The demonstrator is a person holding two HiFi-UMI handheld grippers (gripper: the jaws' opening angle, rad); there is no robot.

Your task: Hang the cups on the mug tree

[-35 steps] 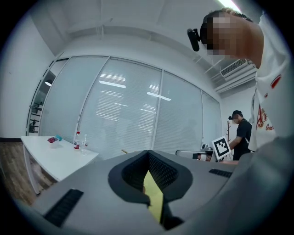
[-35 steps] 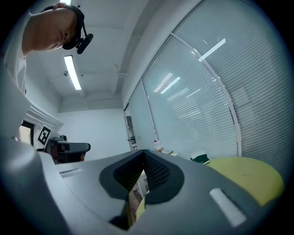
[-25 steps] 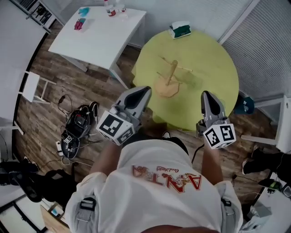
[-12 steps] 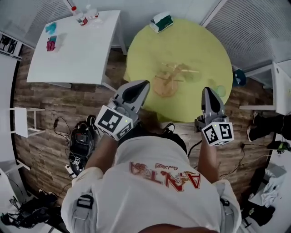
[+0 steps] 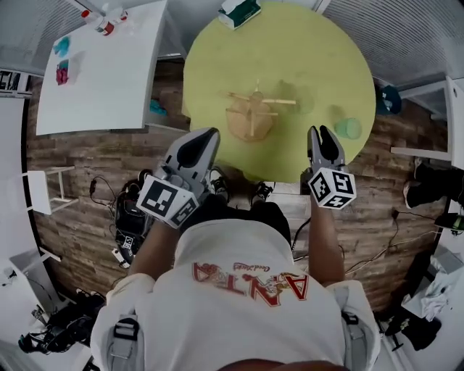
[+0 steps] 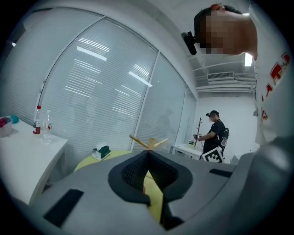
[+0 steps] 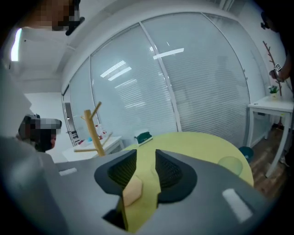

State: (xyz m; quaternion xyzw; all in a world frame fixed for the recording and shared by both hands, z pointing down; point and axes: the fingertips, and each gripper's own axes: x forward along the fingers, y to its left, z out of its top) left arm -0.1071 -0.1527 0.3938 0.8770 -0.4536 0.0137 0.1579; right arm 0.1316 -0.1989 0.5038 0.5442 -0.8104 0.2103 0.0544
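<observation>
A wooden mug tree (image 5: 252, 116) with bare pegs stands near the middle of the round yellow-green table (image 5: 304, 51). One pale green cup (image 5: 349, 128) sits at the table's right edge. My left gripper (image 5: 200, 139) hovers at the near edge, left of the tree, jaws shut and holding nothing. My right gripper (image 5: 323, 135) is at the near edge, just left of the cup. Its jaws have just been opening and stand a little apart with nothing between them. In the left gripper view the tree (image 6: 150, 143) rises over the closed tips (image 6: 148, 154). The right gripper view shows tree (image 7: 94, 133), cup (image 7: 229, 164) and gripper (image 7: 146, 157).
A green and white tissue box (image 5: 239, 11) lies at the table's far edge. A white table (image 5: 101, 65) with bottles and small items stands at the left. Cables and gear lie on the wooden floor (image 5: 87, 210). Another person (image 6: 215, 133) stands far off.
Both grippers have sunk toward the table's near edge. The right gripper's jaws have parted. The head view has shifted, and the green cup now shows at the table's right.
</observation>
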